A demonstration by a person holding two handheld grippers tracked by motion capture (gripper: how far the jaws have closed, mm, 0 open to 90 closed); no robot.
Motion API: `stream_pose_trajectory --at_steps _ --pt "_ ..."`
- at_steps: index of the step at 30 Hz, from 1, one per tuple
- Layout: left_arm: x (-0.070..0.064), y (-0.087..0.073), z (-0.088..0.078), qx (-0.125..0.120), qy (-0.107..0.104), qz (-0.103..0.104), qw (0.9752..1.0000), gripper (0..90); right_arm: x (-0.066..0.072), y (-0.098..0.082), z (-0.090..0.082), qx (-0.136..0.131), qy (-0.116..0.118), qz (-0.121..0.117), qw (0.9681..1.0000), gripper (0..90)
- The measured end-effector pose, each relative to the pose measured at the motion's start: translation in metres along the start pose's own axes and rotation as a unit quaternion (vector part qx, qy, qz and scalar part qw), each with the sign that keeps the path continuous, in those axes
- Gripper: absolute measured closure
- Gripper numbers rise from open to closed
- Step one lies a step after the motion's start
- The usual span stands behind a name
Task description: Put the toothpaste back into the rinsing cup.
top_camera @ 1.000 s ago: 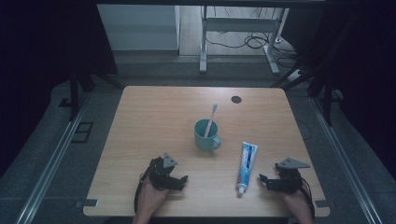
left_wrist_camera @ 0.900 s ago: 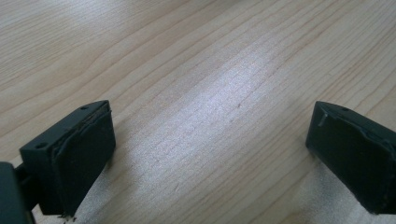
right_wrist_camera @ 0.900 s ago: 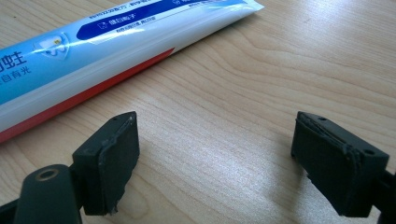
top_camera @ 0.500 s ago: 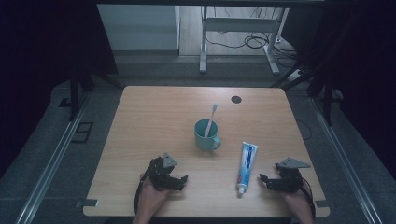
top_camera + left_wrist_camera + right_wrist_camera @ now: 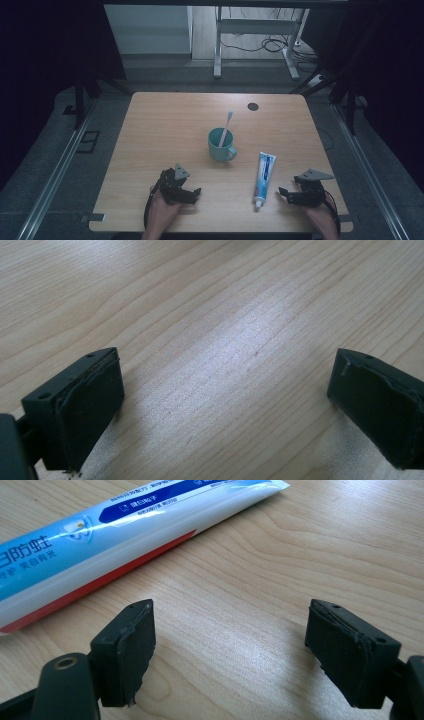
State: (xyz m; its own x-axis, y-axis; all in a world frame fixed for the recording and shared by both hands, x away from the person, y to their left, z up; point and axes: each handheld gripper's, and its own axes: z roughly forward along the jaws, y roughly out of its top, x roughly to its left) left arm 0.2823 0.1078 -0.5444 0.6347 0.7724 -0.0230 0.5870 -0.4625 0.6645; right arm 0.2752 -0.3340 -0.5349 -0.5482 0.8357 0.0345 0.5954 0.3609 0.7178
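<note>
1. One teal mug (image 5: 220, 146) at the middle of the table (image 5: 165, 125).
2. One toothbrush (image 5: 226, 127) standing in that mug.
3. One toothpaste tube (image 5: 263, 175) right of the mug.
4. Two grippers: left gripper (image 5: 192, 192), right gripper (image 5: 284, 194), both nearer the person than the mug.

Dim room, grey floor (image 5: 165, 75). Light wooden table (image 5: 165, 130), white desk frame (image 5: 250, 30) behind, cables (image 5: 260, 46) on floor, dark curtains (image 5: 45, 45) at sides.
</note>
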Motion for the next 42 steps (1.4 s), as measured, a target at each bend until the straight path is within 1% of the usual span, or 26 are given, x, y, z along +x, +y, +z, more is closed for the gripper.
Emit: stream_pose_trajectory --at_steps 2,5,7,10,12,16,19,20,21,22,25,27,28,29,30,35,37,38,39,41,42 --pt "0.0 0.0 0.0 0.0 0.0 0.0 1.0 1.7 0.0 0.001 -0.003 -0.002 0.0 0.004 1.0 19.4" --pt "0.0 0.0 0.0 0.0 0.0 0.0 1.0 1.7 0.0 0.003 -0.007 -0.006 0.008 0.013 0.9999 18.1" --pt "0.0 0.0 0.0 0.0 0.0 0.0 1.0 1.7 0.002 0.005 -0.009 -0.001 0.014 0.017 0.9998 16.6" --pt "0.0 0.0 0.0 0.0 0.0 0.0 1.0 1.8 0.005 0.009 -0.012 0.0 0.02 0.023 0.9995 16.9" --pt "0.0 0.0 0.0 0.0 0.0 0.0 1.0 1.7 0.007 0.011 -0.014 0.0 0.023 0.025 0.9994 19.5" --pt "0.0 0.0 0.0 0.0 0.0 0.0 1.0 1.7 0.01 0.017 -0.018 -0.011 0.026 0.023 0.9993 30.7" --pt "0.0 0.0 0.0 0.0 0.0 0.0 1.0 1.7 0.012 0.023 -0.023 -0.019 0.038 0.017 0.999 41.2" --pt "0.0 0.0 0.0 0.0 0.0 -0.001 1.0 1.7 0.012 0.023 -0.023 -0.019 0.038 0.017 0.999 41.2" --pt "0.0 0.0 0.0 0.0 0.0 -0.001 1.0 1.8 0.014 0.027 -0.026 -0.023 0.047 0.011 0.9986 45.9" --pt "0.0 0.0 0.0 0.0 0.0 -0.001 1.0 1.8 0.016 0.029 -0.027 -0.024 0.051 0.007 0.9984 48.7" --pt "0.0 0.0 0.0 -0.001 0.001 -0.002 1.0 1.8 0.02 0.036 -0.028 -0.024 0.062 -0.003 0.9978 55.7" --pt "0.0 0.0 0.0 0.0 0.001 -0.002 1.0 1.9 0.022 0.04 -0.028 -0.022 0.075 -0.011 0.9969 60.5" --pt "0.0 0.0 0.0 0.0 0.001 -0.002 1.0 1.9 0.022 0.04 -0.028 -0.022 0.075 -0.011 0.9969 60.5" --pt "0.0 0.0 0.0 0.0 0.001 -0.001 1.0 1.9 0.023 0.042 -0.027 -0.02 0.079 -0.013 0.9966 63.7" --pt "0.0 0.0 0.0 0.0 0.001 -0.001 1.0 1.9 0.026 0.045 -0.025 -0.015 0.088 -0.018 0.9959 68.9" --pt "0.0 0.0 0.0 0.0 0.001 -0.001 1.0 1.9 0.034 0.054 -0.019 -0.01 0.108 -0.03 0.9936 81.6" --pt "0.0 0.0 0.0 0.0 0.001 -0.001 1.0 1.9 0.038 0.057 -0.016 -0.009 0.115 -0.033 0.9927 85.4" --pt "0.0 0.0 0.0 0.0 0.001 -0.001 1.0 1.8 0.038 0.057 -0.016 -0.009 0.115 -0.033 0.9927 85.4" --pt "0.0 0.0 0.0 0.0 0.001 -0.001 1.0 1.9 0.041 0.06 -0.012 -0.005 0.124 -0.037 0.9916 88.5" --pt "0.0 0.0 0.0 0.0 0.001 -0.001 1.0 1.9 0.042 0.061 -0.01 -0.004 0.127 -0.039 0.9912 89.0" --pt "0.0 0.0 0.0 0.0 0.001 -0.001 1.0 1.9 0.046 0.063 -0.005 -0.001 0.131 -0.04 0.9906 89.3"
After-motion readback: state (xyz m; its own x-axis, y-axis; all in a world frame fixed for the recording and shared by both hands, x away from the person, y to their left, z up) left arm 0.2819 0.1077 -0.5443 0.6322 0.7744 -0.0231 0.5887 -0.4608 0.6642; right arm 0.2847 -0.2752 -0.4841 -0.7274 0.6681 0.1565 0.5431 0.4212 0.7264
